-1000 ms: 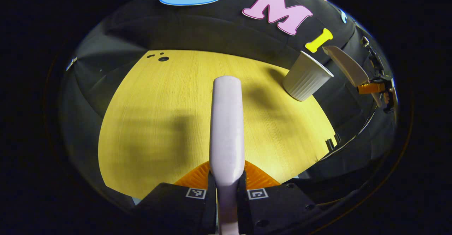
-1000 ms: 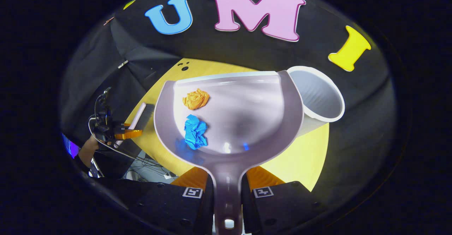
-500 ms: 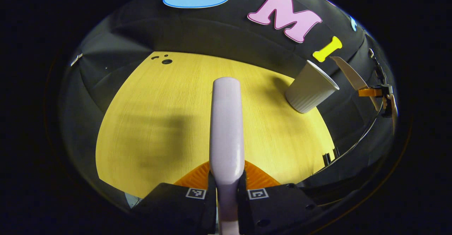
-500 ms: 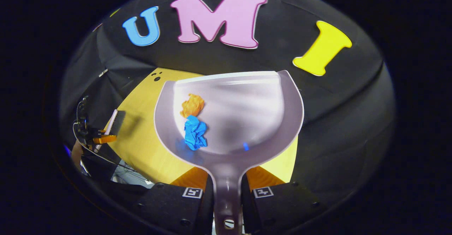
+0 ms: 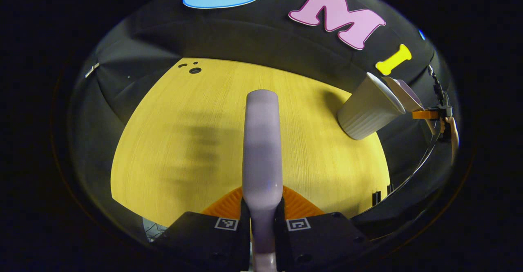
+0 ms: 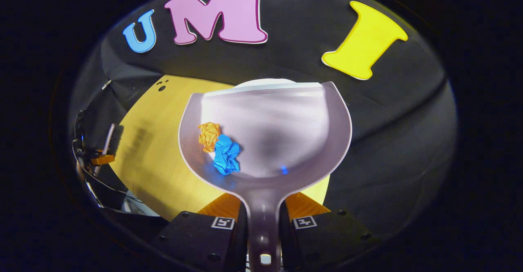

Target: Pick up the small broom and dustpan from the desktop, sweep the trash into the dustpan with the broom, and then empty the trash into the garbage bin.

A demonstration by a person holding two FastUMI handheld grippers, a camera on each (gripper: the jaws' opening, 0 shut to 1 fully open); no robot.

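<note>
Bottom centre of the left gripper view, the left gripper [image 5: 262,223] has both fingers clamped on the pale broom handle [image 5: 262,145], which runs straight up the middle of the frame above the yellow wood-grain surface [image 5: 171,141]. Each finger block carries a small square black-and-white marker; there is no readable writing on them. Farther out, at the right of that view, the ribbed white garbage bin [image 5: 367,110] stands on the surface near its far right edge, and just past its rim the dustpan [image 5: 402,94] shows edge-on, with the other gripper behind it at the frame's right margin. Over in the right gripper view, bottom centre, the right gripper [image 6: 263,227] is clenched on the dustpan's handle, again with square markers on its blocks. The pan spreads wide across the middle, and on its left side sit the blue paper ball [image 6: 226,155] and the orange paper ball [image 6: 208,136], touching each other. Beyond the pan's front lip, a sliver of the bin's white rim peeks up at upper centre. Far left of the frame, the broom and the gripper holding it hang over the surface's left edge.
</note>
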